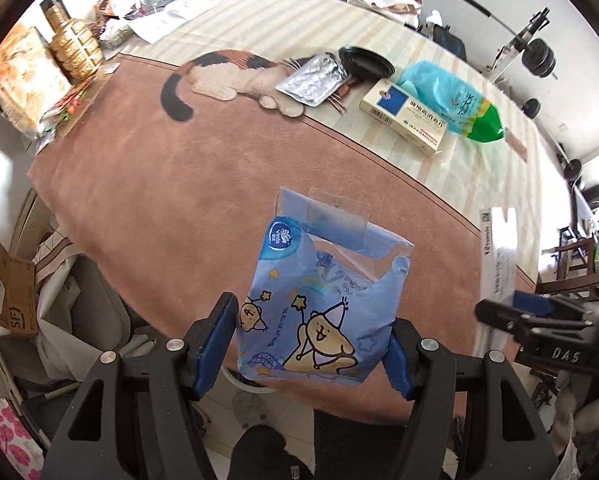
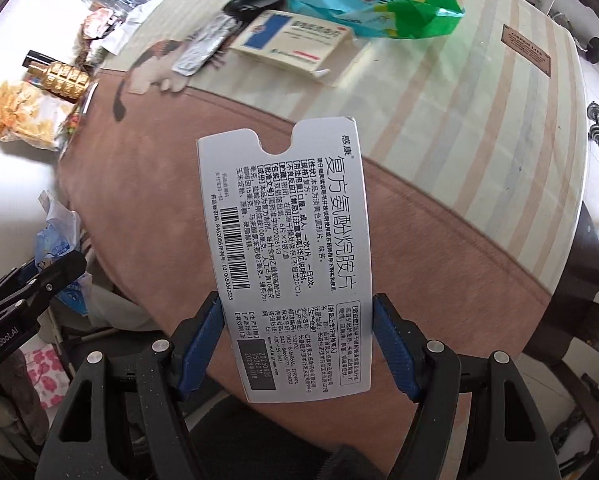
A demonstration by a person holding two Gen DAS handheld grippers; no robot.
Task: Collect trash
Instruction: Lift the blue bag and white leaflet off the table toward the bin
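My left gripper point(image 1: 313, 344) is shut on a blue tissue wrapper point(image 1: 323, 300) with cartoon bears, held above the near edge of the table. My right gripper point(image 2: 297, 344) is shut on a flattened white medicine box point(image 2: 287, 248) with black print, held upright over the table. That box also shows at the right of the left wrist view point(image 1: 499, 256), with the right gripper point(image 1: 539, 320) below it. On the far side of the table lie a silver foil pack point(image 1: 313, 80), a black lid point(image 1: 365, 63), a white and blue medicine box point(image 1: 403, 116) and a teal and green bag point(image 1: 455, 100).
The table has a brown and striped cloth point(image 1: 159, 184) with a cat picture point(image 1: 227, 76). A gold bottle point(image 1: 75, 46) and a snack bag point(image 1: 23, 80) stand at its left end. A chair with cardboard point(image 1: 15, 296) sits lower left. A brown label point(image 2: 526, 50) lies far right.
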